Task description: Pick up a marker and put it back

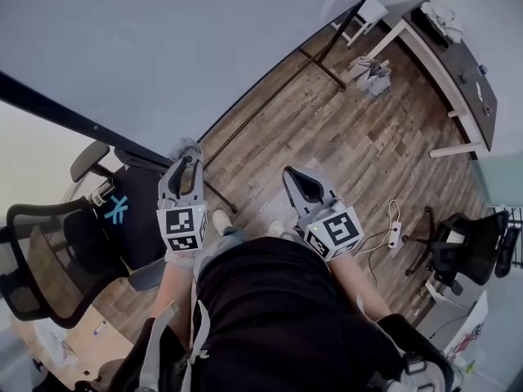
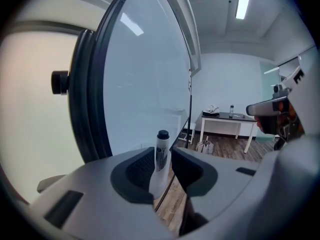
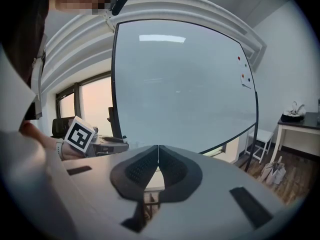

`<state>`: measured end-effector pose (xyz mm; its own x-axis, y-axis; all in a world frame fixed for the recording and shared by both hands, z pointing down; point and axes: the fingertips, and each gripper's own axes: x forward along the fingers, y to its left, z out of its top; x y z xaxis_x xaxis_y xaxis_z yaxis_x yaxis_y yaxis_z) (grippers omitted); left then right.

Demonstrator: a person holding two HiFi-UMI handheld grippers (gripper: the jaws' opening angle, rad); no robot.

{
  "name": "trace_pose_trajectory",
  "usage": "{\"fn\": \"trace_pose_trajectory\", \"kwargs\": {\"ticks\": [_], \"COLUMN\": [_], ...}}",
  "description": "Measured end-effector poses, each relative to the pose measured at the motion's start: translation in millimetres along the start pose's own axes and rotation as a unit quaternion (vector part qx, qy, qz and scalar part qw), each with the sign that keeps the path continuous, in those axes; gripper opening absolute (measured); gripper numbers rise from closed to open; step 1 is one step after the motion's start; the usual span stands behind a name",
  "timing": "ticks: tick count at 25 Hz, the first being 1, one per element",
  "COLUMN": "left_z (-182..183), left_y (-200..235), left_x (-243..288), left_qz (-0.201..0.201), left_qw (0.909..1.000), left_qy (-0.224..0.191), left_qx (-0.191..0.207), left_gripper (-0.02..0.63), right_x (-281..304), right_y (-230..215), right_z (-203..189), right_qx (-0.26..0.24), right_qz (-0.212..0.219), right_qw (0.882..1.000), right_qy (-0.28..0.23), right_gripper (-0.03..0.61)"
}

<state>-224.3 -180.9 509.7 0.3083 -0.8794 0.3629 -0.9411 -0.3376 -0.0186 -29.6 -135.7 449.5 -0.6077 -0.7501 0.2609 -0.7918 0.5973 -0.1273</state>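
Marker (image 2: 161, 151), white-barrelled and black-capped, stands pinched in our left hand-held gripper (image 2: 163, 160), our right hand-held gripper (image 3: 158, 159) pressed together empty; gripped low, it could pivot loose.

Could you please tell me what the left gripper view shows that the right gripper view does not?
Only the left gripper view: a marker gripped between its jaws. Only the right gripper view: shut, empty jaws, a tagged cube and small red dots on the whiteboard. Both: the whiteboard and the dark-topped desk.
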Motion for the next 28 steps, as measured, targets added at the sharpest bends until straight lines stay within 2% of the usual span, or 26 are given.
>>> {"fn": "trace_pose_trajectory", "kwargs": {"ticks": [7,13,28], "left_z": [-2.0,-4.2,24.9], "left_y": [1.3,2.1,-3.2], "left_x": [2.6,-0.1,-11.4], "left_qz": [0.007,0.010,0.031], "left_qw": [0.9999,0.9999,0.9991], "left_qy": [0.005,0.008,-0.012], "left_qx": [0.008,0.010,0.027], "left_gripper": [0.077,0.075,0.072], "right_x": [-4.7,-10.2,-27.1], "right_y": [-2.7,-4.0,-12.8], "right_z": [0.9,1.0,5.6], "right_qx": [0.001,0.001,0.005], "right_qz": [-0.007,-0.012,-0.006], "right_qw": [1.000,1.000,1.000], "right_qy": [-0.001,-0.004,-0.017], "right_gripper": [0.014,0.014,0.014]}}
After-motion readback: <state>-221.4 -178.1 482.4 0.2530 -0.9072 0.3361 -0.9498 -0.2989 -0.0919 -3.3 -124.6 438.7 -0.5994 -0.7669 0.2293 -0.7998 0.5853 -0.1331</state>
